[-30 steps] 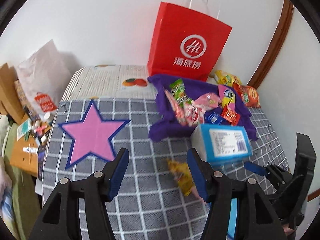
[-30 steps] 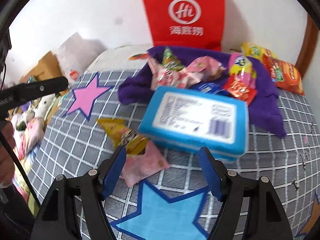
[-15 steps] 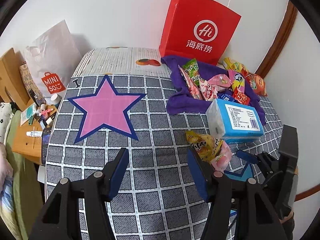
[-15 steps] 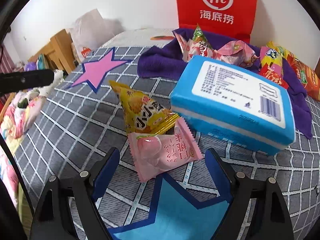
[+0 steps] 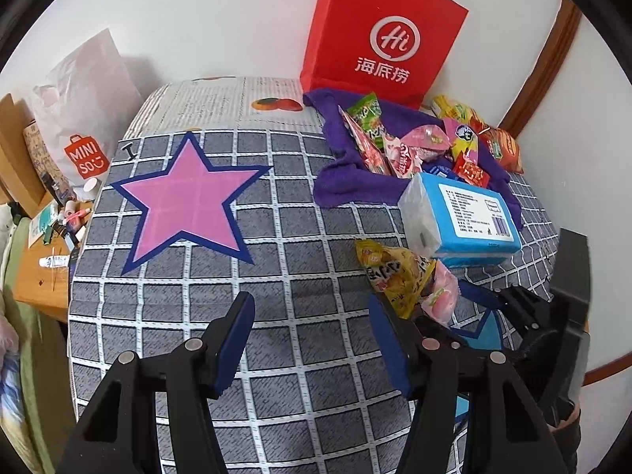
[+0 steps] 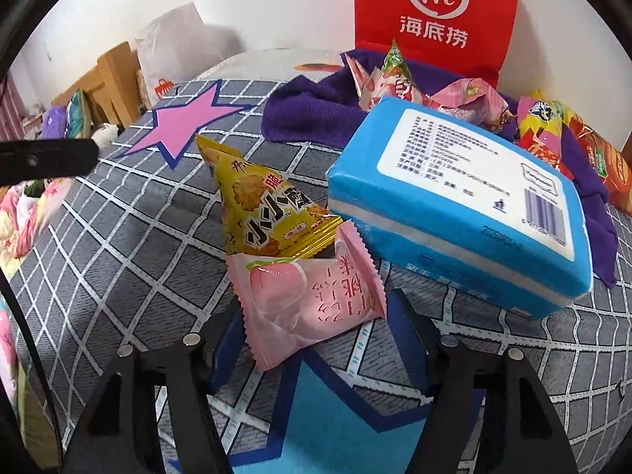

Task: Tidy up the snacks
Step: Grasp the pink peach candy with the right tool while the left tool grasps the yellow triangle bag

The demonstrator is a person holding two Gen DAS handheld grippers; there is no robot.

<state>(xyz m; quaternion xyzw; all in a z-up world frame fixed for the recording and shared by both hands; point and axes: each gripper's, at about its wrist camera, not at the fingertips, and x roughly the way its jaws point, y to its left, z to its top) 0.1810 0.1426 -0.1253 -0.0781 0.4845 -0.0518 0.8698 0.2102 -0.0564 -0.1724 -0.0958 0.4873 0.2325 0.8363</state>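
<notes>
Your right gripper (image 6: 316, 339) is closing around the pink snack packet (image 6: 308, 296), whose long axis runs lower left to upper right; pad contact is unclear. Your left gripper (image 5: 312, 339) stands half open, empty.

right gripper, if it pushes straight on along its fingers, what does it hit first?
The pink peach snack packet: it already lies between the closing fingers of the right gripper. Just beyond sits the yellow cracker packet; depth between the two is hard to judge.

The red paper bag (image 6: 434, 15) is cut off at the top edge. The blue star (image 6: 331, 426) is partly hidden by the pink peach packet (image 6: 312, 296). Label print on the blue tissue pack (image 5: 470, 213) cannot be read.
</notes>
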